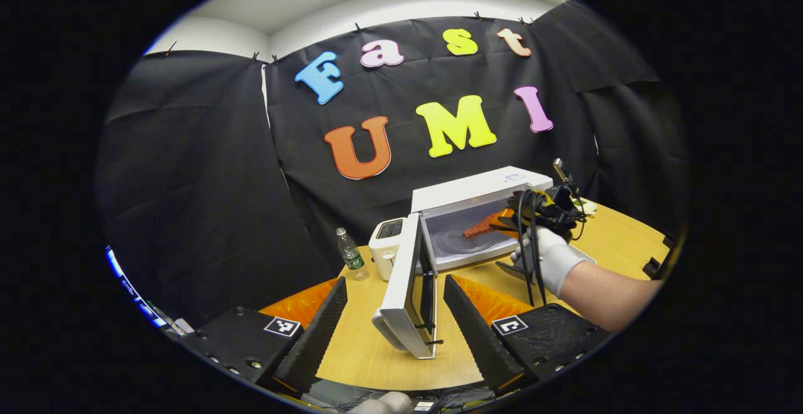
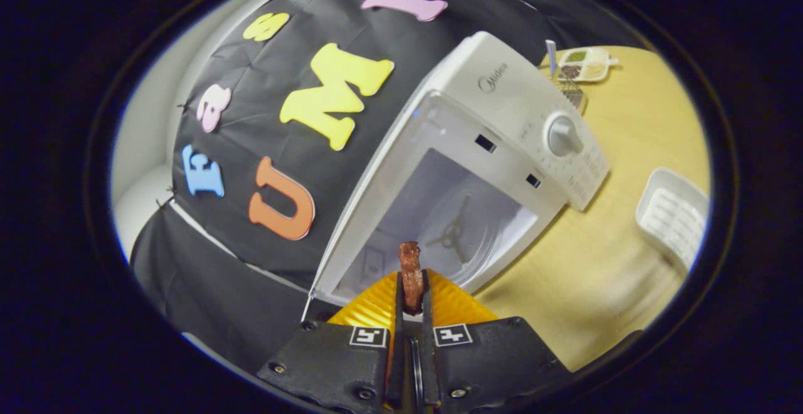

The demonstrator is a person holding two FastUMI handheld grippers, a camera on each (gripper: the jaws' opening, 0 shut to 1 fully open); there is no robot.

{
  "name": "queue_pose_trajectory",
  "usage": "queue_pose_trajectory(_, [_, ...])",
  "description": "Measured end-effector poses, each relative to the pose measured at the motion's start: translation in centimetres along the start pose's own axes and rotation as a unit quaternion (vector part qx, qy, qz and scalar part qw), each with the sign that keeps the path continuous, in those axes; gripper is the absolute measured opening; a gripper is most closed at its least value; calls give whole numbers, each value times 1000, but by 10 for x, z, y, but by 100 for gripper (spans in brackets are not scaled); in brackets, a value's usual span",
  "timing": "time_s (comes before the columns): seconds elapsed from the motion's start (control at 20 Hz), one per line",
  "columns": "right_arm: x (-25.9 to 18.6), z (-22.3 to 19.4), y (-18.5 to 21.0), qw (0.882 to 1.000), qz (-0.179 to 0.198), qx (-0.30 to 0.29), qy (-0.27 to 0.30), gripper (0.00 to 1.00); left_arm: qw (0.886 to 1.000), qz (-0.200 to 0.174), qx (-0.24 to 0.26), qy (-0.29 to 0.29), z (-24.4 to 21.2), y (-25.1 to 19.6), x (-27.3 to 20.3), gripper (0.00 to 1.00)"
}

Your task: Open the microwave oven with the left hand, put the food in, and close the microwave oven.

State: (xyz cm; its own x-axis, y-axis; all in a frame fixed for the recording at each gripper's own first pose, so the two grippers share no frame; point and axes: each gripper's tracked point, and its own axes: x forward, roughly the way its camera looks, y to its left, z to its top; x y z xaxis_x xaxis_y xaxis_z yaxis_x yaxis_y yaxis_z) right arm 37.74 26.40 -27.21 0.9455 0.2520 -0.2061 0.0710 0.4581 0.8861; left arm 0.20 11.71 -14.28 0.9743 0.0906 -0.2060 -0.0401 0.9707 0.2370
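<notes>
1. The yellow wooden worktop (image 1: 376, 351) is standing in front of a black cloth wall under a white ceiling.
2. The white box-shaped microwave oven (image 1: 480, 191) is sitting toward the worktop's far edge, its door (image 1: 408, 285) swinging wide open.
3. The left gripper (image 1: 395, 307) is spreading wide around the door's edge, touching nothing.
4. The right gripper (image 2: 411, 298) is pinching the reddish-brown strip of food (image 2: 411, 273) at the oven's opening, above the glass turntable (image 2: 461, 232).
5. A clear plastic bottle (image 1: 351, 254) and a white toaster (image 1: 386, 244) are standing left of the oven.
</notes>
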Motion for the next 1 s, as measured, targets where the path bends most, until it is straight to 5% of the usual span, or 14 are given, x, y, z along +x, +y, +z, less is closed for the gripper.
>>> queue_pose_trajectory(0.25, [71, -13, -20, 997, -42, 39, -50, 14, 1000, 3, -7, 3, -14, 15, 8, 95])
queue_pose_trajectory(0.5, [109, -23, -40, 996, -61, -7, -66, 14, 1000, 1, -20, 23, -31, 21, 15, 95])
queue_pose_trajectory(0.65, [110, -17, -47, 990, -82, -76, -82, 19, 999, 7, -29, 25, -30, 28, 20, 95])
queue_pose_trajectory(0.7, [110, -16, -45, 988, -85, -99, -84, 12, 999, 9, -29, 24, -30, 30, 21, 95])
queue_pose_trajectory(0.75, [109, -14, -47, 982, -101, -137, -85, 25, 999, 12, -28, 24, -30, 33, 21, 95])
queue_pose_trajectory(0.85, [107, -10, -46, 966, -119, -212, -90, 33, 999, 17, -28, 24, -31, 36, 23, 95])
queue_pose_trajectory(0.9, [106, -9, -43, 957, -122, -248, -91, 35, 999, 20, -28, 24, -32, 38, 24, 95])
queue_pose_trajectory(0.95, [106, -10, -42, 952, -124, -266, -89, 26, 999, 23, -26, 24, -31, 41, 26, 95])
queue_pose_trajectory(1.0, [105, -9, -44, 947, -125, -282, -87, 40, 999, 24, -26, 25, -31, 41, 26, 95])
